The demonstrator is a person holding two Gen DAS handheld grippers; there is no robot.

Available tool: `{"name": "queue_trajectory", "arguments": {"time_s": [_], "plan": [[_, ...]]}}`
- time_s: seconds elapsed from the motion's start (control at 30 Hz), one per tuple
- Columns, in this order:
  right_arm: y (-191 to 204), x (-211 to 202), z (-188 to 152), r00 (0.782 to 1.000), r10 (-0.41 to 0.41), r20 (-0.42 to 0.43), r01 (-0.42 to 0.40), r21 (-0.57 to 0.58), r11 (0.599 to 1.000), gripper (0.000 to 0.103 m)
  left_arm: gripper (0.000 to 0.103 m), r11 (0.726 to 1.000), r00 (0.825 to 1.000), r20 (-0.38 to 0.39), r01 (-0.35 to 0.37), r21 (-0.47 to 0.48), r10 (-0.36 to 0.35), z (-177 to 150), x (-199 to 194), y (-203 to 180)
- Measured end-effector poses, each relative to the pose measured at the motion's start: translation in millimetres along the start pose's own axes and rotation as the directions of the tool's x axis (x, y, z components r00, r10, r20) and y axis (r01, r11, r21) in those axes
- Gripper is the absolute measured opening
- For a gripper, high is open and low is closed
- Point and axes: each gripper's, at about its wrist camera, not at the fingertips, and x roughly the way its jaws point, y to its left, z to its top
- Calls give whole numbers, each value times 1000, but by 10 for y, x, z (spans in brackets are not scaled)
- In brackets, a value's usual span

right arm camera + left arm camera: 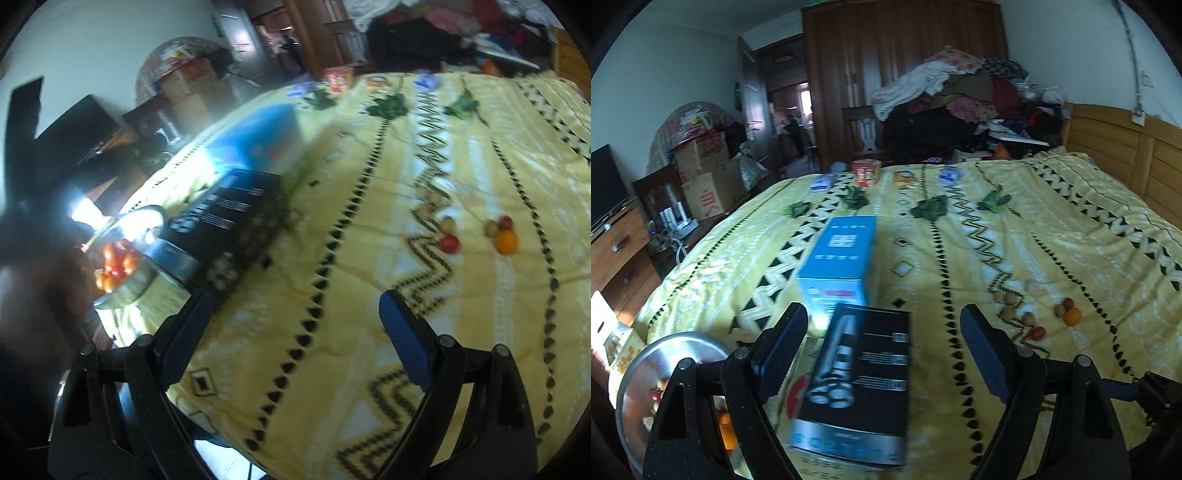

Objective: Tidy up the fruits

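Loose fruits lie on the yellow patterned bedspread (1052, 229): an orange (1072, 316), a red fruit (1037, 333) and several small brown ones (1004, 297). In the right wrist view the orange (505, 242) and red fruit (449, 243) lie ahead to the right. A metal bowl (639, 373) holding oranges and red fruits sits at the bed's left edge; it also shows in the right wrist view (136, 229). My left gripper (884, 332) is open and empty above a black box. My right gripper (295, 314) is open and empty over the bedspread.
A black product box (857, 384) and a blue box (842, 258) lie on the bed between bowl and fruits. Green leafy items (931, 208), a red cup (866, 171) and small packets sit farther back. Clothes pile (960, 103), wardrobe, cardboard boxes and a headboard surround the bed.
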Motion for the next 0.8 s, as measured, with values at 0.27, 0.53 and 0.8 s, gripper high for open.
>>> {"name": "queue_trajectory", "arguments": {"time_s": [0.27,0.53,0.8], "plan": [[-752,0,-331,986,-161,-42,164,86,983,92,87,964,968,-101,242,113,-231,-315,302,-1097],[-1314,103,-427,965,-256,-56,261,98,960,92,87,963,932,-254,271,12,-259,-913,1051,-1302],[-1528,420,-397,950,-308,-53,309,35,950,92,87,971,918,-317,233,-56,-239,-1317,1450,-1322]]}}
